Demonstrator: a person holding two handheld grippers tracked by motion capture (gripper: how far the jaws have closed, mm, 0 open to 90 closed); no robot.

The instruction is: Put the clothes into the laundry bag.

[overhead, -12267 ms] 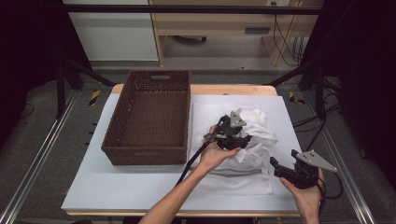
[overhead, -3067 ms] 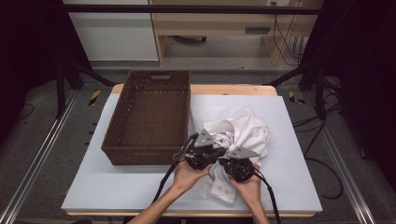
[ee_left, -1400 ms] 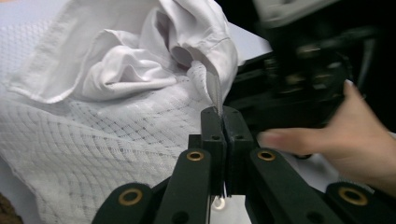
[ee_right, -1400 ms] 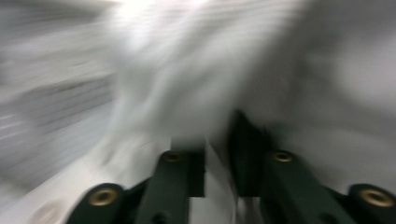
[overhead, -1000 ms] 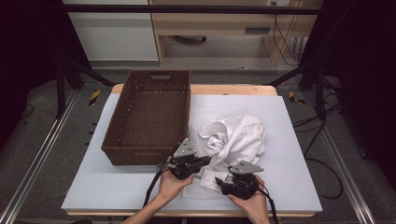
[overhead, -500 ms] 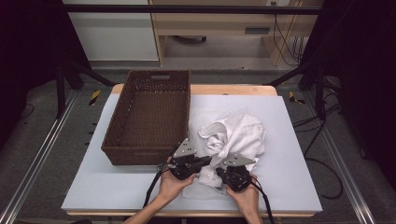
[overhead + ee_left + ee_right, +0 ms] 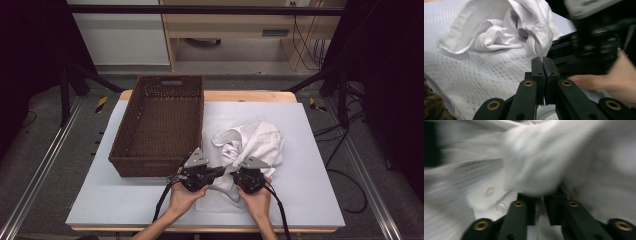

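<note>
On one pale blue worktop (image 7: 310, 165), beside one brown wicker basket (image 7: 160, 125), lies one crumpled white shirt (image 7: 252, 142). The left claw (image 7: 541, 62) is clamped on its hem; the right claw (image 7: 539, 202), just opening slightly, has cloth between its jaws.

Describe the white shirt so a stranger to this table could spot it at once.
On the pale table, look just right of the brown wicker basket. There a crumpled white shirt with clear buttons lies heaped, the left gripper pinching an edge. Its smooth cloth sets it apart from the quilted white mat beneath.
</note>
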